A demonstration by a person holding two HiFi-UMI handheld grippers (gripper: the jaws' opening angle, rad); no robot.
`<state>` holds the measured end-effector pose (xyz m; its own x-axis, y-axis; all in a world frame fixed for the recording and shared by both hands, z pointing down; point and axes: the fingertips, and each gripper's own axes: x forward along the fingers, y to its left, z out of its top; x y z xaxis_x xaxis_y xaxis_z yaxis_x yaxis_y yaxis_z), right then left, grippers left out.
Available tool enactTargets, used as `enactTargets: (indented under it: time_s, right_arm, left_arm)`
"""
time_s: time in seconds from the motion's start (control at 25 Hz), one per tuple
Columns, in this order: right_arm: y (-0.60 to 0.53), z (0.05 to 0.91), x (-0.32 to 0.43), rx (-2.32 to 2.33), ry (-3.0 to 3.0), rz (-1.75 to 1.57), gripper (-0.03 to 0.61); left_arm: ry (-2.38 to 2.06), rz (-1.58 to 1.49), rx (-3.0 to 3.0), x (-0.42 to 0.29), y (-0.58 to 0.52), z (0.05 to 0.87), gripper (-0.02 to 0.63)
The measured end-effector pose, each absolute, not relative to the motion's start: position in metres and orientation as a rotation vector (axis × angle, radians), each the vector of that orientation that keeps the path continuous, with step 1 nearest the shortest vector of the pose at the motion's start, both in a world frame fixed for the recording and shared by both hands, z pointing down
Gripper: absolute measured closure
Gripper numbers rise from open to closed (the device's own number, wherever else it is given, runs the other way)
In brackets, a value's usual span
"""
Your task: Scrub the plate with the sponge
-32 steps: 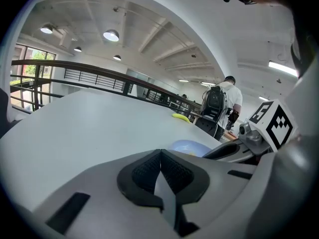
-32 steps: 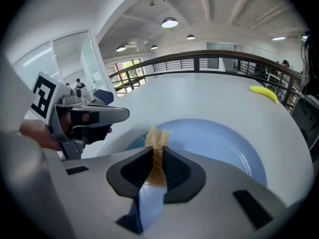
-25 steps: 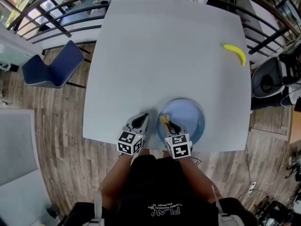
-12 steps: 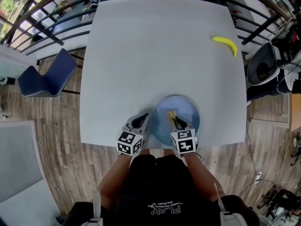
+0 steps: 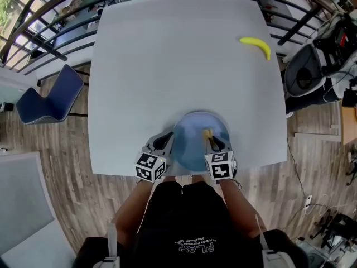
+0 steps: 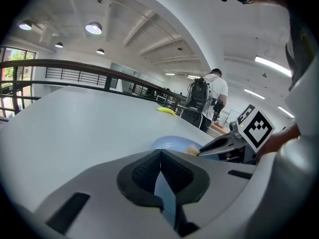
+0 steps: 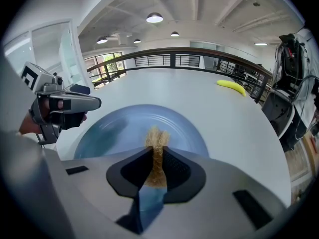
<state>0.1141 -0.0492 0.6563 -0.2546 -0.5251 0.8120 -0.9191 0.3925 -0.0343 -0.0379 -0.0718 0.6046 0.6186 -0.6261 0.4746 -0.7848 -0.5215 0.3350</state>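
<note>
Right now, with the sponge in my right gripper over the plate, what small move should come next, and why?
Probably lower the right gripper slightly and sweep the sponge across the plate. Its jaws clamp the sponge, which juts out over the plate's middle; contact is unclear. The left gripper is shut beside the rim, holding nothing.

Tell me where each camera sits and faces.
Head view: on the head, looking down at table, plate, left gripper, right gripper, own torso.
Left gripper view: behind left gripper's jaws, shut on plate rim, facing the right gripper.
Right gripper view: behind right gripper's jaws holding the sponge, facing over plate.
All share the banana.
</note>
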Motion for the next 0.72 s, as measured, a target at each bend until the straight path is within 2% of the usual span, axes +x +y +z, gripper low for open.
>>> enactTargets:
  time_s: [0.44, 0.72]
  right_arm:
    - [-0.045, 0.664, 0.154, 1.3, -1.867, 0.653, 0.511]
    - [-0.051, 0.652, 0.143, 1.284, -1.9, 0.654, 0.511]
  left_arm:
    - [-1.06, 0.41, 2.348, -0.016, -0.062, 0.608, 0.6]
    - [-1.069, 0.402, 2.333, -0.018, -0.063, 0.603, 0.6]
